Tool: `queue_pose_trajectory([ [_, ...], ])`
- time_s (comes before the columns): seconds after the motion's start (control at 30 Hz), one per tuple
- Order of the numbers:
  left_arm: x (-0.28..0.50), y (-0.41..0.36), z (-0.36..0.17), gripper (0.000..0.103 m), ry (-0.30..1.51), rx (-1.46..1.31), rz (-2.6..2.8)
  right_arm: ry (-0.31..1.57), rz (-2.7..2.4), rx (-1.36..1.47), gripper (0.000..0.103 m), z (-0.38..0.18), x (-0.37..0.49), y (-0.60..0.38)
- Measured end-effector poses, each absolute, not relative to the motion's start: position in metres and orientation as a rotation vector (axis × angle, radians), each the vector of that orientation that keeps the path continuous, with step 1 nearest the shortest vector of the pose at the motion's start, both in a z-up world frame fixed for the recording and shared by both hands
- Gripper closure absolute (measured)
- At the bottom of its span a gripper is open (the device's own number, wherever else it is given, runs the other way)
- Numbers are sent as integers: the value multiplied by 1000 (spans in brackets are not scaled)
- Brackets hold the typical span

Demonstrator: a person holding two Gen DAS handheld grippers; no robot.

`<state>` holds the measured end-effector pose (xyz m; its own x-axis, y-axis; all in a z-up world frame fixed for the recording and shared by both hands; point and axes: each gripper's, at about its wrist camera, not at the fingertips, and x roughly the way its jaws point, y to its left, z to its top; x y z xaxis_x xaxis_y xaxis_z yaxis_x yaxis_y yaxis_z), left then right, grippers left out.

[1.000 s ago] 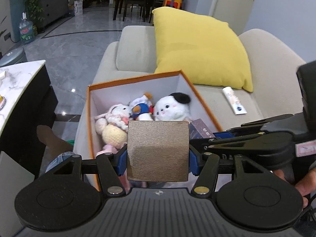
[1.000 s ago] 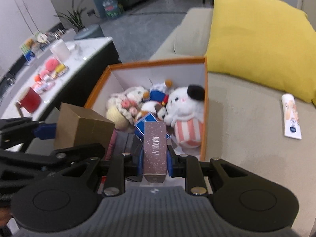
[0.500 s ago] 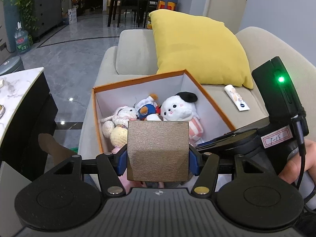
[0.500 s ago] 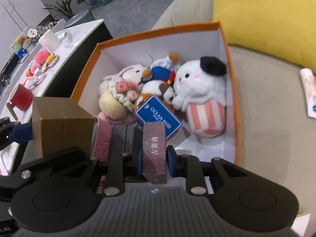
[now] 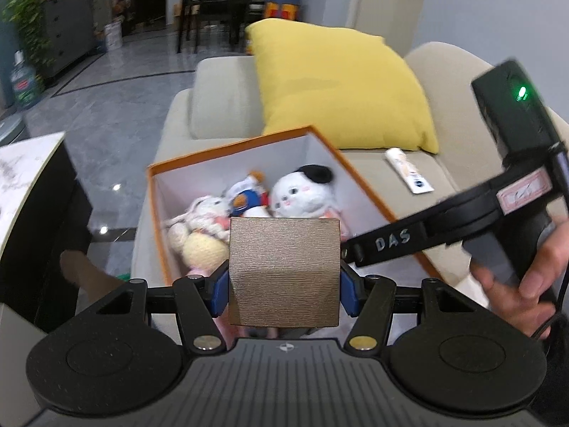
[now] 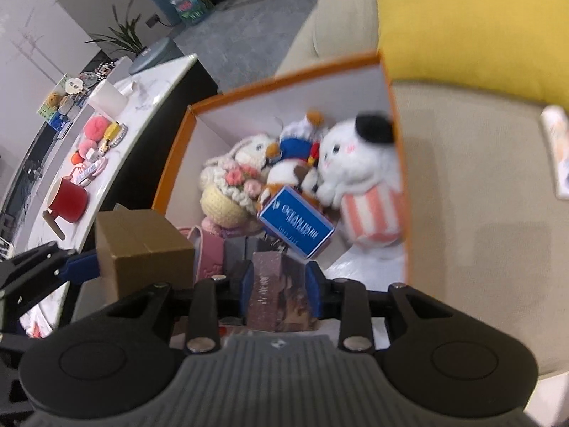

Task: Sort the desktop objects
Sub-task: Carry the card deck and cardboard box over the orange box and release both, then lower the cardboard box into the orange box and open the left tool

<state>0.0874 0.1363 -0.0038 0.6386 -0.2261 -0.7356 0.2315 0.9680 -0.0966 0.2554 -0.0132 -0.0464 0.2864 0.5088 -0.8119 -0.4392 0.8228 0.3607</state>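
- "das" stands in pale letters on the black arm of the right gripper (image 5: 393, 243), at about 3 o'clock in the left wrist view.
- "ocean park" stands in white on the blue box (image 6: 297, 227) among the plush toys, center of the right wrist view.
- the pink label (image 5: 526, 192) on that gripper is too blurred to read.

We see the left gripper (image 5: 283, 286) closed, blue pads (image 5: 219, 291) pressed flat on both sides of a gold box (image 5: 283, 270), held level. In the right wrist view it (image 6: 80, 267) shows at lower left, reaching in sideways. The right gripper (image 6: 281, 286) is closed too, pads (image 6: 314, 286) clamping a maroon box (image 6: 281, 291) upright between them, pointing down. From the left wrist view its body (image 5: 444, 227) crosses in from the right, with the right hand (image 5: 526, 277) wrapped around the handle, fingers curled.
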Motion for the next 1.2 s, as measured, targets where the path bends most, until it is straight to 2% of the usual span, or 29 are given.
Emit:
queue_pose_trajectory([
  [0.13, 92, 109, -6, 35, 849, 112, -331, 1013, 619, -69, 67, -21, 245, -32],
  [0.33, 112, 62, -18, 35, 901, 363, -445, 964, 586, -215, 62, -8, 242, -59],
  [0.8, 148, 9, -64, 34, 1068, 778, -590, 1016, 549, -116, 62, -34, 255, -109],
  [1.2, 164, -4, -95, 34, 1169, 865, -659, 1054, 543, -59, 62, -52, 266, -124],
])
